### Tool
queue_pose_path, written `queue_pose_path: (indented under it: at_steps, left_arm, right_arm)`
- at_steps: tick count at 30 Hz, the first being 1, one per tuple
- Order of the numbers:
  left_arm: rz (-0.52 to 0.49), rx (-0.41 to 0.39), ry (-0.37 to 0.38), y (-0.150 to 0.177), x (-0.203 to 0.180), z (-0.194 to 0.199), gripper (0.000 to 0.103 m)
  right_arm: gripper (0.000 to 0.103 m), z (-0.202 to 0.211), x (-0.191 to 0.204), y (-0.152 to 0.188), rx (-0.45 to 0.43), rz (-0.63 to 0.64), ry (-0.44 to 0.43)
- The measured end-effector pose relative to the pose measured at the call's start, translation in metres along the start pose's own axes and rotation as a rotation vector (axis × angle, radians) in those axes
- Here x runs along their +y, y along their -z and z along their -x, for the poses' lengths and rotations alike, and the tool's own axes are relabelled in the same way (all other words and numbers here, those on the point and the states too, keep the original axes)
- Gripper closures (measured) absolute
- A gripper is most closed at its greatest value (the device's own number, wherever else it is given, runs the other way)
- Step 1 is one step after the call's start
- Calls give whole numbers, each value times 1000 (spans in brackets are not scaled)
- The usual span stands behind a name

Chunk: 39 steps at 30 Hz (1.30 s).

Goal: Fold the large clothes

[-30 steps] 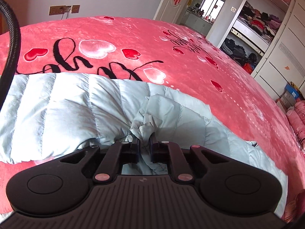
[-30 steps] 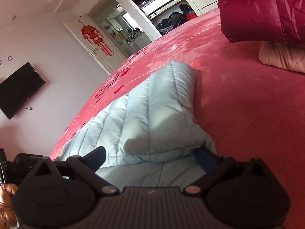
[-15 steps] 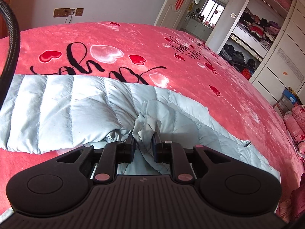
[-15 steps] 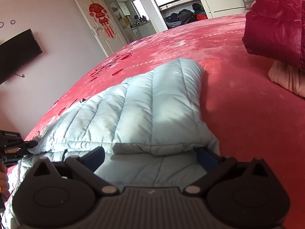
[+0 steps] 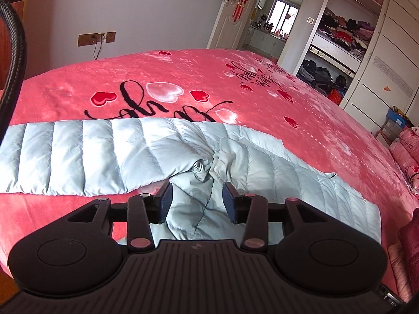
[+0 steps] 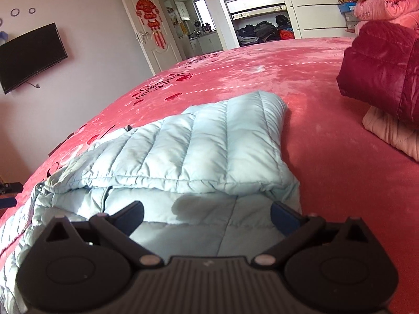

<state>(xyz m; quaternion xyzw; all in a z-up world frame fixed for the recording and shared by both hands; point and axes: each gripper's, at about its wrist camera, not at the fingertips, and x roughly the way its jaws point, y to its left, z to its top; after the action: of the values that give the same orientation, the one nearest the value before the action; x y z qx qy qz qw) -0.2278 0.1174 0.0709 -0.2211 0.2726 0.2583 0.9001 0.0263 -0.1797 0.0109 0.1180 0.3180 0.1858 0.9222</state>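
The pale blue down jacket lay on the red bed, sleeve extended toward 9 o'clock, one panel folded over. My left gripper had just been opening, cloth released; my right gripper stood wide, empty. Folding remained.

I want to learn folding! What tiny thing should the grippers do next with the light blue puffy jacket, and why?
Probably close the open left gripper on a fresh edge of the light blue puffer jacket. Its jaws have just been opening, releasing the bunched cuff. The right gripper hangs open too, so nothing is held.
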Motion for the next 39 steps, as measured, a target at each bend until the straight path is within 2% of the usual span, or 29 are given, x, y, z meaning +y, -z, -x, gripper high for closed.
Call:
queue_pose_path:
  at_steps: [10,23,29,39]
  left_arm:
    - [-29,56,15,22,13,22,48]
    - [-42,70,39,31,34,54,37]
    - [-31,62,61,29,42,73,31]
    - [15,20,107,18,58,104,25]
  right_arm:
    - [1,35,26,2,-58,102,39]
    - [1,62,56,7,-87,198,79]
    - [1,77,67,12,-97,234,107]
    - [1,114,86,22,-108,271,113]
